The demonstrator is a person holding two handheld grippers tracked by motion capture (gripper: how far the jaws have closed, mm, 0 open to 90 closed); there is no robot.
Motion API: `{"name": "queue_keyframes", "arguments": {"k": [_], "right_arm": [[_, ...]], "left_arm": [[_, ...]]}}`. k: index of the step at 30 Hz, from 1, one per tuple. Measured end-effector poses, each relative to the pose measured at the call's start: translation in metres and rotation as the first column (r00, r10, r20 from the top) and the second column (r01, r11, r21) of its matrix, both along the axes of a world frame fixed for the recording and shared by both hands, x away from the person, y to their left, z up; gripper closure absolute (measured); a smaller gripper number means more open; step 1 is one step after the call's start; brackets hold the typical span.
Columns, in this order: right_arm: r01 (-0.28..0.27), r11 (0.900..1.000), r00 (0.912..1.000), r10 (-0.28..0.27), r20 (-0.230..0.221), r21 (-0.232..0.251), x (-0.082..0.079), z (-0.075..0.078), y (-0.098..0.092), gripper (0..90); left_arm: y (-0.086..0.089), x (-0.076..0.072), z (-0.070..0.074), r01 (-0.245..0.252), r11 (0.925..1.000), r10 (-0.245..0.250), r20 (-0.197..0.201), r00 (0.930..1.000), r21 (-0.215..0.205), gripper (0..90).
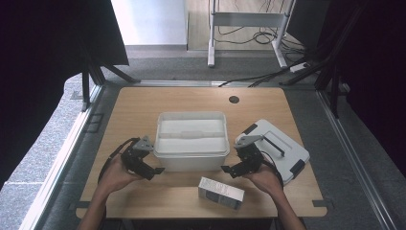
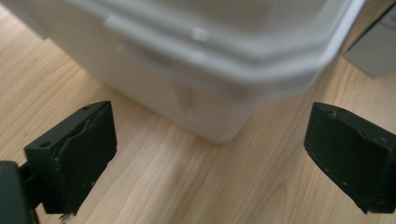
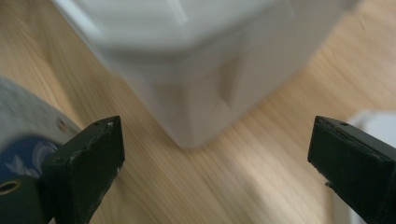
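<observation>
A translucent white plastic box (image 1: 191, 139) stands open-topped in the middle of the wooden table (image 1: 143, 103). My left gripper (image 1: 156, 170) sits at the box's near left corner, held in a hand, jaws pointing toward the box. In the left gripper view the left gripper (image 2: 210, 123) is open, and the box corner (image 2: 210, 51) lies just beyond the jaws, apart from them. My right gripper (image 1: 226, 168) is at the near right corner. Its own view shows the right gripper (image 3: 212, 133) open with the box corner (image 3: 196, 70) ahead, not touched.
A white lid with black latches (image 1: 277, 143) lies flat to the right of the box. A small grey and white carton (image 1: 221, 192) lies near the table's front edge, between the hands. A cable hole (image 1: 233, 99) is at the back. Table legs and cables stand beyond.
</observation>
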State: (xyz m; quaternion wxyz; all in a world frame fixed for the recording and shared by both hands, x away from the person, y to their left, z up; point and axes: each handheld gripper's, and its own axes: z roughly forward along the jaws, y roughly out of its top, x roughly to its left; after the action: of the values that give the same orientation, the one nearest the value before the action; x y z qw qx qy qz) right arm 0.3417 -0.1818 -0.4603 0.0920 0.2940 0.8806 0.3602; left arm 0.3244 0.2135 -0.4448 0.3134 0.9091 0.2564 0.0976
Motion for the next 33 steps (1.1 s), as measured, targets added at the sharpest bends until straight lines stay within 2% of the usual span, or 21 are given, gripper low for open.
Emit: {"name": "queue_keyframes", "arguments": {"k": [4,5,8,13,17,19,21,22,23,26,27,28,30,33], "right_arm": [[0.026,1.0,0.9996,-0.027,-0.009,-0.017,-0.002,-0.01,-0.011,3.4],[0.037,0.999,0.9993,-0.037,-0.008,-0.024,-0.005,-0.018,-0.017,3.9],[0.04,0.999,0.999,-0.04,-0.017,-0.026,-0.009,-0.026,-0.022,5.8],[0.043,0.998,0.999,-0.043,-0.015,-0.037,-0.016,-0.037,-0.027,7.4],[0.051,0.998,0.9987,-0.051,0.0,-0.046,-0.02,-0.043,-0.032,7.8],[0.051,0.997,0.9987,-0.051,-0.001,-0.05,-0.021,-0.045,-0.033,7.8],[0.062,0.996,0.9981,-0.062,0.001,-0.066,-0.023,-0.051,-0.037,6.1],[0.062,0.996,0.9981,-0.062,0.001,-0.066,-0.023,-0.051,-0.037,6.1],[0.065,0.997,0.9979,-0.065,0.009,-0.051,-0.024,-0.053,-0.038,5.4],[0.062,0.997,0.998,-0.061,0.017,-0.048,-0.024,-0.054,-0.04,4.3],[0.068,0.997,0.9974,-0.067,0.025,-0.037,-0.025,-0.056,-0.041,1.6],[0.068,0.997,0.9974,-0.067,0.025,-0.037,-0.025,-0.056,-0.041,1.6],[0.068,0.997,0.9971,-0.067,0.036,-0.023,-0.025,-0.058,-0.041,0.0],[0.07,0.997,0.997,-0.069,0.037,-0.026,-0.025,-0.058,-0.041,0.0]], "left_arm": [[0.01,0.004,0.003,0.006,0.9998,-0.006,-0.008,1.0,0.021,3.2],[0.017,0.006,0.007,0.01,0.9996,-0.01,-0.011,0.9999,0.027,3.5],[0.025,0.011,0.015,0.014,0.9992,-0.014,-0.016,0.9998,0.038,4.3],[0.036,0.018,0.033,0.039,0.9971,-0.038,-0.014,0.9992,0.064,8.7],[0.039,0.025,0.05,0.061,0.9964,-0.061,-0.009,0.9981,0.058,9.9],[0.039,0.027,0.055,0.069,0.9958,-0.068,-0.007,0.9976,0.061,9.9],[0.035,0.033,0.068,0.094,0.9927,-0.094,0.002,0.9956,0.075,10.1],[0.035,0.033,0.068,0.094,0.9927,-0.094,0.002,0.9956,0.075,11.3],[0.03,0.037,0.075,0.116,0.99,-0.117,0.009,0.993,0.08,13.1],[0.025,0.041,0.082,0.133,0.9875,-0.134,0.01,0.9909,0.085,14.7],[0.018,0.045,0.088,0.152,0.9835,-0.154,0.011,0.988,0.098,15.8],[0.018,0.045,0.088,0.152,0.9835,-0.154,0.011,0.988,0.098,16.7],[0.012,0.05,0.093,0.17,0.9797,-0.172,0.006,0.9851,0.106,17.4],[0.0,0.057,0.099,0.193,0.974,-0.194,-0.002,0.981,0.119,19.6]]}}
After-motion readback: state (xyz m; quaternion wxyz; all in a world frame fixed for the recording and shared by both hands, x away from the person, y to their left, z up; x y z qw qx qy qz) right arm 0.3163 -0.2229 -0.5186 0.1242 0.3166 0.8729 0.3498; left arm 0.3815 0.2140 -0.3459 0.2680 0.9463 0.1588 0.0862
